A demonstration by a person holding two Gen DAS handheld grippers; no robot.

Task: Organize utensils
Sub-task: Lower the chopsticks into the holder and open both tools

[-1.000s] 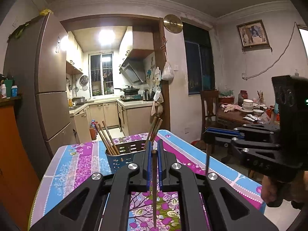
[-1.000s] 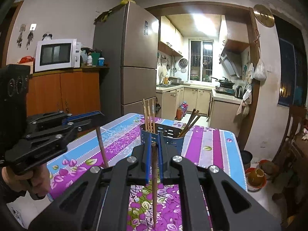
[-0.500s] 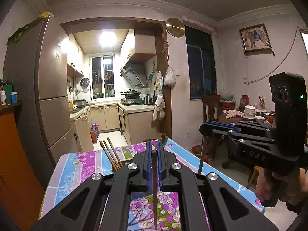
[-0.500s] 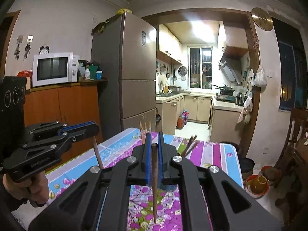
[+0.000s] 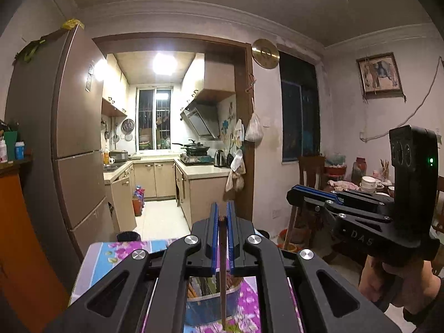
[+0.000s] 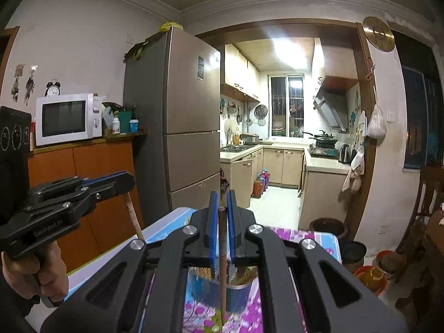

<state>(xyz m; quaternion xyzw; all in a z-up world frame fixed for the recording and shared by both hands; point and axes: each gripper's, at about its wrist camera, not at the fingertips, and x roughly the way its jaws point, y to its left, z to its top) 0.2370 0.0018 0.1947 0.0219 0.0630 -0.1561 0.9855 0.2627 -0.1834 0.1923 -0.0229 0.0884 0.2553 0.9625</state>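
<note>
My left gripper (image 5: 221, 216) is shut on a brown chopstick (image 5: 222, 277) that hangs straight down between its blue pads. Under it stands the blue utensil holder (image 5: 211, 309) with several chopsticks inside, mostly hidden by the gripper body. My right gripper (image 6: 221, 208) is shut on another chopstick (image 6: 222, 272), which hangs down in front of the same holder (image 6: 211, 291). Each gripper shows in the other's view: the right one (image 5: 294, 194) at the right, the left one (image 6: 127, 177) at the left with its chopstick (image 6: 133, 216).
The holder stands on a table with a floral purple and blue cloth (image 6: 199, 315). A fridge (image 6: 177, 127) and an orange cabinet with a microwave (image 6: 69, 119) stand to the left. A kitchen doorway lies ahead. A dining table with dishes (image 5: 369, 183) is at the right.
Both grippers have risen and tilted up with their chopsticks. The holder has dropped low in both views, beneath the gripper bodies. Both grips are unchanged.
</note>
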